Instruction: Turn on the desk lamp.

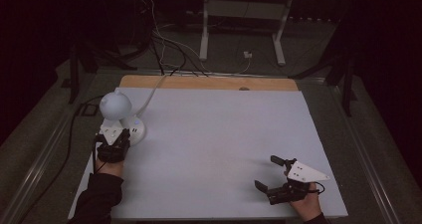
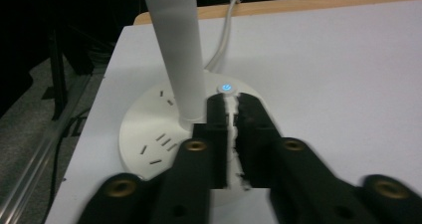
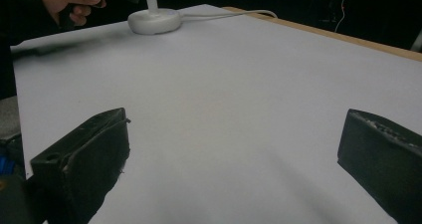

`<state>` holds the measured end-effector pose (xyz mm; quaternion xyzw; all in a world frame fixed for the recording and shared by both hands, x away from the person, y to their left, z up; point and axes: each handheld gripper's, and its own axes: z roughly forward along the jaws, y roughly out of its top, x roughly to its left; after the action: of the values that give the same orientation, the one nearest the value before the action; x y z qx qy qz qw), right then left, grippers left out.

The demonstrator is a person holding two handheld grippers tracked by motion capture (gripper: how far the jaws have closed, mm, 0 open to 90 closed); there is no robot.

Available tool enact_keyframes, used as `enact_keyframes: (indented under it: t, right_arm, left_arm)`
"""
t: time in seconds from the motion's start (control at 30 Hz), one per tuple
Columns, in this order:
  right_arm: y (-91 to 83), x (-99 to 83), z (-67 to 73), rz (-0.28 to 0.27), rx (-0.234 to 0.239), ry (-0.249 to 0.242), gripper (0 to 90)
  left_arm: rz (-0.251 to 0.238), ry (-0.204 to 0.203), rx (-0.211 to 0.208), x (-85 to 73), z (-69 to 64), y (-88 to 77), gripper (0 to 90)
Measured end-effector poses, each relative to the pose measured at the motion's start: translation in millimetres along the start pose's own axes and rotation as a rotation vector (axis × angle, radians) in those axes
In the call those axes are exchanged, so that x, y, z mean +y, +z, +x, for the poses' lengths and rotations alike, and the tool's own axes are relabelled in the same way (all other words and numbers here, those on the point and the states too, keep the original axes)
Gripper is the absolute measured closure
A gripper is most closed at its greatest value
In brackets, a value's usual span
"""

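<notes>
White plastic lamp, rigid, base-heavy | left gripper pressed together, tips at its button | right gripper spread, idle | hold stem

Probably a dim lab, cables on floor, metal stand

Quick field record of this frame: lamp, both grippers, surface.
lamp: white desk lamp at the table's left, round base with sockets
power button: glows blue
left gripper: jaws shut, tips over the base just short of the button; contact unclear
right gripper: open, holding nothing, near the right front
surface: pale sheet over a wooden table
cable: white, runs off the far edge
</notes>
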<state>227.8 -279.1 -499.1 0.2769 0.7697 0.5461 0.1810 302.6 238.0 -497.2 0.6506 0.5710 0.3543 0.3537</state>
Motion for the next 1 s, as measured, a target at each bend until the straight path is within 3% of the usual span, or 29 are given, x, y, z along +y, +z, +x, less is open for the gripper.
enact_keyframes:
  t: [0.17,0.23,0.43,0.67,1.0]
  right_arm:
    - [0.2,-0.1,0.0,0.002,0.0,-0.001,0.0]
    - [0.0,0.0,0.1,0.002,0.0,-0.003,0.0]
    - [0.2,0.0,0.4,0.004,0.001,-0.004,0.0]
    - [0.8,-0.1,0.4,0.007,0.001,-0.003,0.0]
    - [0.6,-0.3,0.4,0.009,0.0,-0.004,0.0]
  left_arm:
    - [0.012,0.005,-0.02,-2.8,5.1,5.1,90.0]
    - [0.018,-0.018,-0.044,-3.5,7.6,7.0,90.0]
    - [0.025,-0.02,-0.065,-6.6,9.4,11.4,90.0]
    - [0.034,0.005,-0.063,-8.2,10.0,16.5,90.0]
    - [0.06,0.01,-0.067,-9.7,10.3,22.2,90.0]
